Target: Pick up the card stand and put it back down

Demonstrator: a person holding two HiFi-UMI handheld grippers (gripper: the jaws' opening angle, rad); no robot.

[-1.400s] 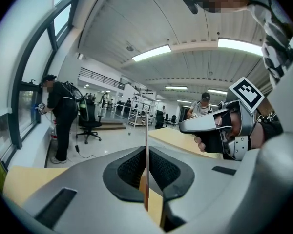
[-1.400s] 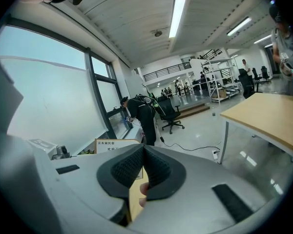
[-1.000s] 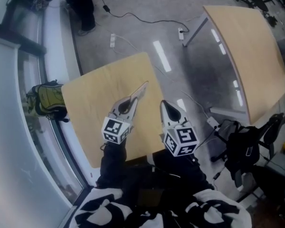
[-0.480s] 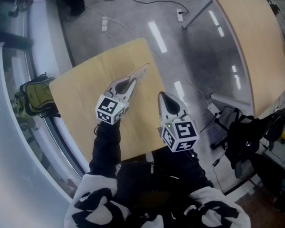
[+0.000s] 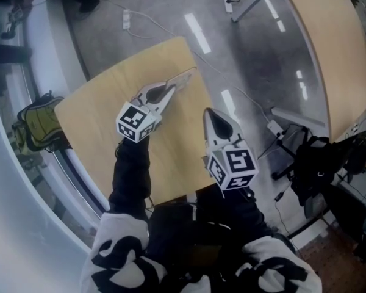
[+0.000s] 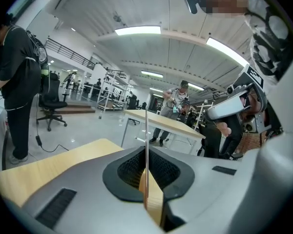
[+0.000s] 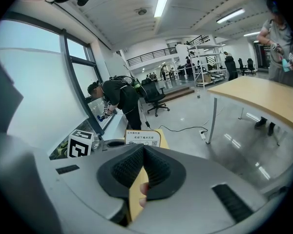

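The card stand [image 5: 183, 78] is a clear sheet holding a white printed card, over the far right part of the small wooden table [image 5: 91, 112]. My left gripper [image 5: 169, 89] is shut on it. In the left gripper view the card stand [image 6: 146, 130] shows edge-on as a thin upright line pinched between the left gripper [image 6: 146, 152] jaws. I cannot tell whether its base touches the table. My right gripper [image 5: 208, 115] hangs near the table's right edge, shut and holding nothing. From the right gripper [image 7: 144, 147] view the card stand [image 7: 142, 138] faces me just beyond the jaw tips.
A larger curved table [image 5: 335, 41] stands to the right across bare grey floor. A black chair with a bag [image 5: 317, 163] is near my right side, and a green bag [image 5: 39, 124] lies left of the small table. Cables and a power strip [image 5: 127, 20] lie on the floor. People [image 6: 178, 101] stand in the distance.
The left gripper with the card stand has moved farther out over the table, away from me. The right gripper has stayed about where it was near the table's right edge.
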